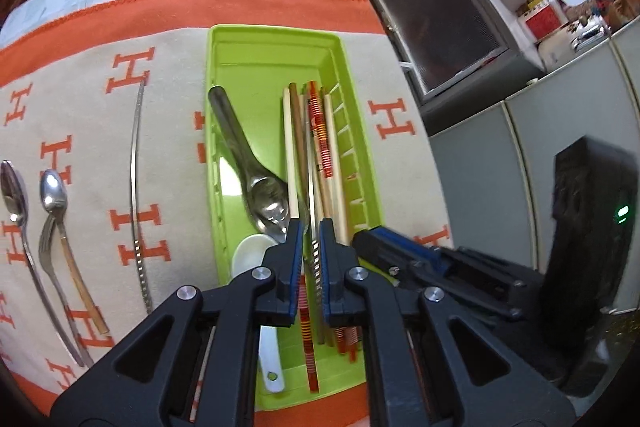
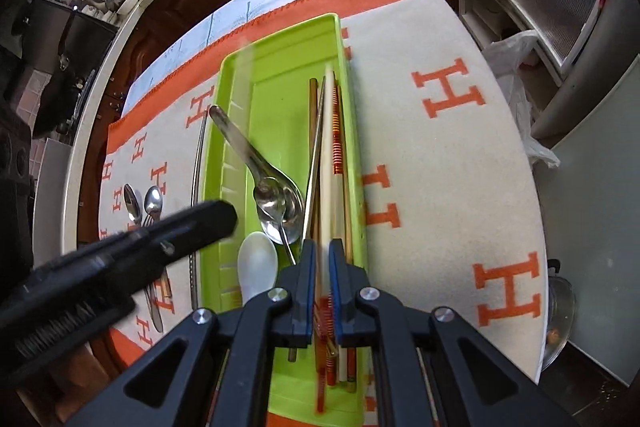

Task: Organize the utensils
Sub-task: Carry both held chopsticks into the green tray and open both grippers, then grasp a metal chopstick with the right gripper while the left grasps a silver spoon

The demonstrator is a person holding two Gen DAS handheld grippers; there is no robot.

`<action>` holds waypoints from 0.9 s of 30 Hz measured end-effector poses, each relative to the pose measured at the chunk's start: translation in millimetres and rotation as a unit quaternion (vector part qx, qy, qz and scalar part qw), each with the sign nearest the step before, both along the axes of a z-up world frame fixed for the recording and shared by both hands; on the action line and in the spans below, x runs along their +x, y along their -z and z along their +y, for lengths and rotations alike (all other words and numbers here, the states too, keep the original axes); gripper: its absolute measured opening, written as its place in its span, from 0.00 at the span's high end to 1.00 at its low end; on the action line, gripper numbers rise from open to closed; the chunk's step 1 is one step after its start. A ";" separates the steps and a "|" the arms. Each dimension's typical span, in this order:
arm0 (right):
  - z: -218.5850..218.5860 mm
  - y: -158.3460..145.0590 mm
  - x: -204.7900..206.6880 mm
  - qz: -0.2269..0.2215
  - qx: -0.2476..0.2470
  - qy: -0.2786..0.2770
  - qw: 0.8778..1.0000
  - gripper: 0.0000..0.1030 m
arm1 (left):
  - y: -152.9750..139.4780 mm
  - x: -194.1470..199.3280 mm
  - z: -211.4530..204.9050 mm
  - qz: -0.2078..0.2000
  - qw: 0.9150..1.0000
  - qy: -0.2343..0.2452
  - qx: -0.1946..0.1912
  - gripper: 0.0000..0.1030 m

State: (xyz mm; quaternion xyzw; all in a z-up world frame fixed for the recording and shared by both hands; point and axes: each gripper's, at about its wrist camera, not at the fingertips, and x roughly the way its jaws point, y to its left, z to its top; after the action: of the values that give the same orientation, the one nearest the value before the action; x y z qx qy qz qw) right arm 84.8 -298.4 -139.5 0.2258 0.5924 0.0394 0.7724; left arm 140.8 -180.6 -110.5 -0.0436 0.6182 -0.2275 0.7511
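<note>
Left wrist view: left gripper [image 1: 311, 241] has jaws nearly together around a thin metal chopstick [image 1: 316, 259] over the tray's [image 1: 276, 39] near end. Right gripper [image 2: 320, 259] jaws stand close over the chopsticks [image 2: 334, 147] along the tray's right wall; whether they pinch one I cannot tell. Metal sticks are stiff, light, likely slippery: grip mid-length, firmly

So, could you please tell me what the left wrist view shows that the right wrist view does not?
Only the left wrist view shows the left gripper from behind, its narrow gap around a metal chopstick. Only the right wrist view shows a white plastic bag beyond the cloth. Both show the green tray holding the large metal spoon, the white spoon and chopsticks.
</note>
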 end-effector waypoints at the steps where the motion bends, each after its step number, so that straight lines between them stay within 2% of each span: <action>1: -1.8 -1.0 -0.9 -0.002 0.000 0.003 1.000 0.91 | 0.5 -1.8 0.8 -0.002 1.000 -0.001 0.007 0.88; 4: -0.2 -5.1 -4.0 -0.012 0.005 0.003 1.000 0.87 | 2.1 -5.1 8.2 -0.008 1.000 -0.007 0.024 0.74; 6: 1.7 -9.1 -7.2 -0.019 0.008 0.001 1.000 0.87 | 0.3 -10.9 17.8 -0.017 0.999 -0.015 0.036 0.68; 19: 35.6 -21.4 -23.5 -0.040 0.010 -0.019 0.999 0.87 | -3.6 -36.8 89.8 -0.046 0.992 -0.053 0.102 0.68; 23: 50.2 -27.2 -25.2 -0.044 0.004 -0.035 0.998 0.87 | -7.7 -40.9 123.0 -0.062 0.988 -0.074 0.122 0.68; 27: 68.4 -38.6 -23.7 -0.058 -0.011 -0.057 0.997 0.87 | -11.1 -39.8 165.3 -0.063 0.985 -0.104 0.123 0.68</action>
State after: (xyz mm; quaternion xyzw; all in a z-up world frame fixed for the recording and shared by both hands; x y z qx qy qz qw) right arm 61.1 -230.0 -100.9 0.1805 0.5591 0.0900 0.8042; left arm 101.0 -15.3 -99.4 -0.0003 0.5850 -0.0728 0.8078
